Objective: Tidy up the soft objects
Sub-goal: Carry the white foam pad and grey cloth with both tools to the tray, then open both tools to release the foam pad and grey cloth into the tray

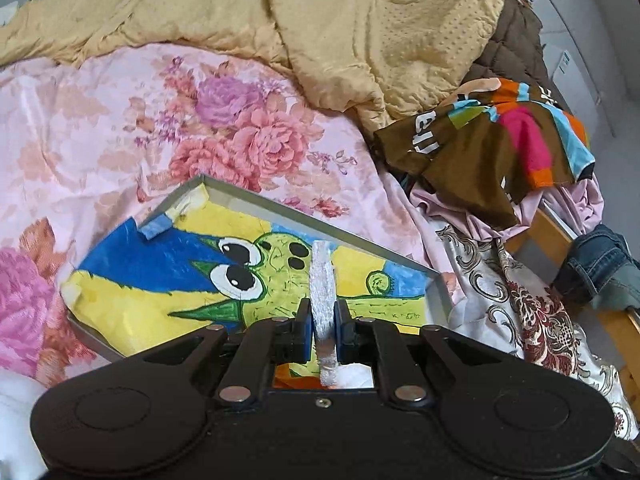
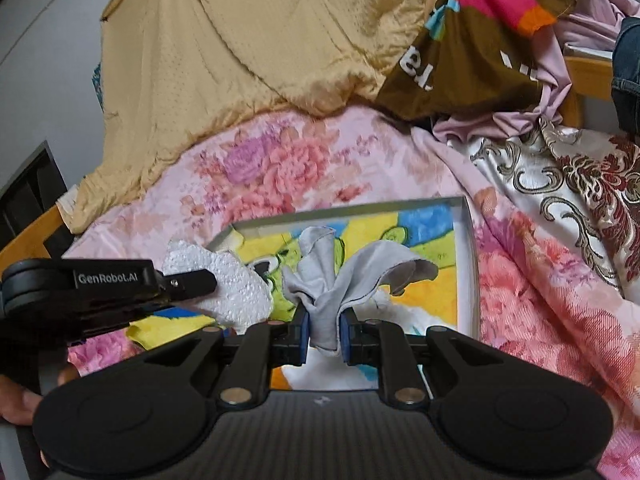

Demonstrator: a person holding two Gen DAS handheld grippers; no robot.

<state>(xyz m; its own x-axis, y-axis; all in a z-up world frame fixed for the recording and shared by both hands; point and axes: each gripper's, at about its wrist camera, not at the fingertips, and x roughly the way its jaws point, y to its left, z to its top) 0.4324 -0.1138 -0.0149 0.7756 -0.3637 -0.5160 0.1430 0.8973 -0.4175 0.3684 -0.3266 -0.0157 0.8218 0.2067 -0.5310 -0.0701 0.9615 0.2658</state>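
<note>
Left gripper (image 1: 324,316), marked "GenRobot.AI" on its side, has its jaws pinched on a white textured cloth (image 2: 232,288) held over the shallow tray (image 2: 466,248) with the cartoon lining. Right gripper (image 2: 324,332) jaws are pinched on a grey cloth (image 2: 332,276) above the same tray. Beyond the tray, a brown multicoloured fabric (image 2: 472,40) bears partial white lettering, not legible in full.
</note>
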